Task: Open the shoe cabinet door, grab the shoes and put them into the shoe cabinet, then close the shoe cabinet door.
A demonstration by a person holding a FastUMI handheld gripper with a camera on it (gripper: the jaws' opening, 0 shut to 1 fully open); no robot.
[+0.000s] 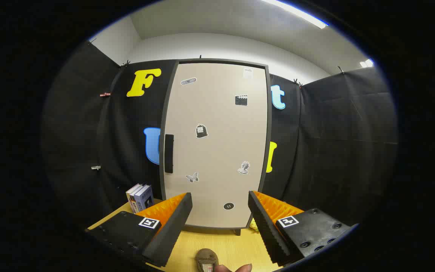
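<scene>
Hand-held gripper (220,206) fingers spread wide before closed shoe cabinet door (217,151)

i see a pale wood-grain worktop (223,247) under everything. the shoe cabinet (217,151) stands upright on it at the back, door closed. a few upright books (141,197) sit on the worktop just left of the cabinet's foot, and something small and yellow-green (253,225) lies by its right foot. a brown shoe (207,260) rests on the near part.
</scene>
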